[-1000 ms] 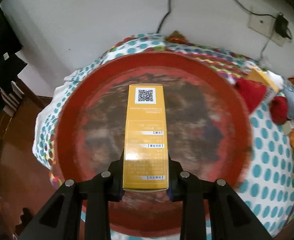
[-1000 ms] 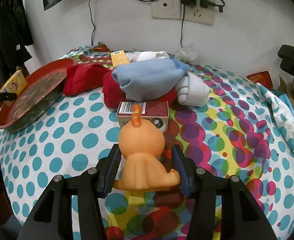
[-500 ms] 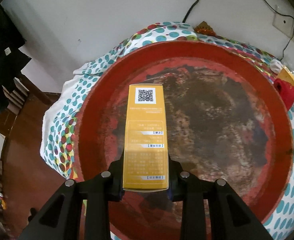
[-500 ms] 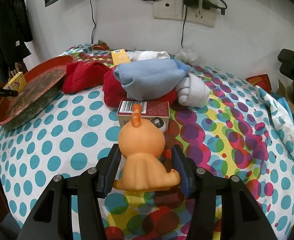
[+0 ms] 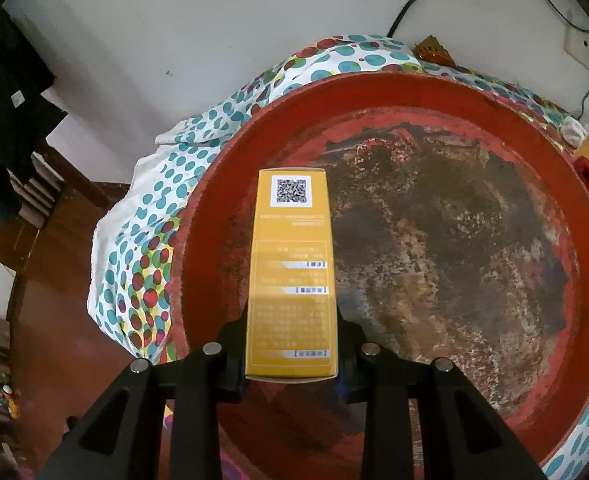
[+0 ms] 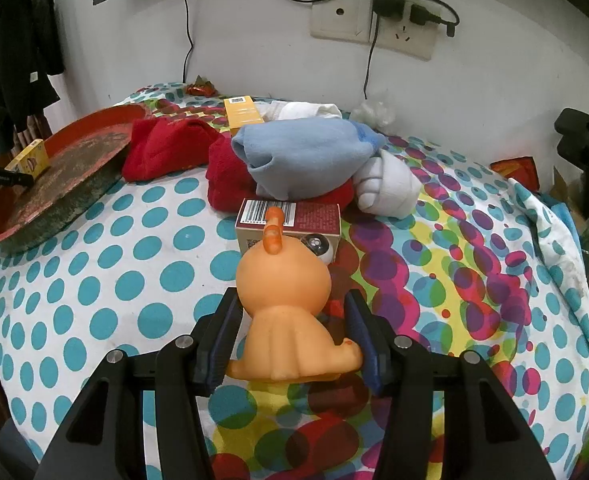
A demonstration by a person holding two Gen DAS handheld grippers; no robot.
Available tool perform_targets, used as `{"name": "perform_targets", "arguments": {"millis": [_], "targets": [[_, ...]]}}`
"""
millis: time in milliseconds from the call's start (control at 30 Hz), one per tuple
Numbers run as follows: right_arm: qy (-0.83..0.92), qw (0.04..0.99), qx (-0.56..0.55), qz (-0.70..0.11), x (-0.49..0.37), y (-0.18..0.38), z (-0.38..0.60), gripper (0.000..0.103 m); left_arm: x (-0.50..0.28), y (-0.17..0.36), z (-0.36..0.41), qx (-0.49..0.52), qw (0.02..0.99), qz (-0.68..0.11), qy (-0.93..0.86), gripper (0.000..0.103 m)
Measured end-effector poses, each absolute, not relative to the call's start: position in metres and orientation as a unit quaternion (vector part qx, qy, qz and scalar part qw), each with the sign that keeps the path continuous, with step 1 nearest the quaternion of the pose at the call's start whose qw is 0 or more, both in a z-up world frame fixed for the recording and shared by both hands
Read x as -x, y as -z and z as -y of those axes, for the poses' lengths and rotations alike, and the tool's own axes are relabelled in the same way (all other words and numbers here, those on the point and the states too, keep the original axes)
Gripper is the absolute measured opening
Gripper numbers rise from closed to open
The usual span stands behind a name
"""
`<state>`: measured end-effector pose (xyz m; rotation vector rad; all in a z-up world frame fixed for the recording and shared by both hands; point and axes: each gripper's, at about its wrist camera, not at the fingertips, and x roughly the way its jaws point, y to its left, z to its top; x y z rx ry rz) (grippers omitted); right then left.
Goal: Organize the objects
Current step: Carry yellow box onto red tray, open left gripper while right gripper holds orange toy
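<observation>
left gripper [image 5: 291, 354] is clamping the near end of a yellow box [image 5: 291, 272], qr code facing up, holding it over the left half of the worn red tray [image 5: 582, 216]; can't tell if the box is touching the tray floor. tray is sitting on the dotted tablecloth [image 5: 134, 264] at the table's edge. right gripper [image 6: 292, 338] is closed on an orange rubber toy [image 6: 284, 304], pads pressing its body from both sides, the toy's base on or just above the cloth. just beyond the toy a dark red carton [image 6: 290, 220] is lying flat, then a pile of red, blue and white socks [image 6: 306, 156], with a second yellow box [image 6: 243, 115] behind them.
</observation>
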<state>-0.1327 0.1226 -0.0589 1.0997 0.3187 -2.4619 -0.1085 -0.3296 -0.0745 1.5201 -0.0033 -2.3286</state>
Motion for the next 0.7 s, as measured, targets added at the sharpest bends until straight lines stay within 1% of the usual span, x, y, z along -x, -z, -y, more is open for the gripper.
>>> {"name": "perform_targets", "arguments": {"millis": [100,200,233,267,333,433,700], "targets": [[0.886,0.21,-0.395,-0.119,0.132,0.059,-0.121,0.05,0.108,0.076,0.33,-0.538,0.183,0.011,0.823,0.031],[0.886,0.209,-0.395,-0.123,0.131,0.059,-0.12,0.05,0.106,0.077,0.333,-0.538,0.185,0.014,0.822,0.039],[0.886,0.209,-0.395,-0.123,0.131,0.059,-0.12,0.05,0.105,0.077,0.334,-0.538,0.188,0.013,0.822,0.045],[0.886,0.209,-0.395,-0.123,0.131,0.059,-0.12,0.05,0.103,0.076,0.335,-0.537,0.19,0.013,0.821,0.048],[0.887,0.208,-0.394,-0.125,0.131,0.06,-0.12,0.05,0.1,0.075,0.335,-0.535,0.188,0.011,0.824,0.049],[0.887,0.205,-0.39,-0.135,0.129,0.06,-0.117,0.05,0.092,0.068,0.331,-0.53,0.194,0.012,0.825,0.055],[0.887,0.206,-0.392,-0.13,0.129,0.059,-0.118,0.049,0.046,0.042,0.299,-0.489,0.197,0.007,0.85,0.056]]}}
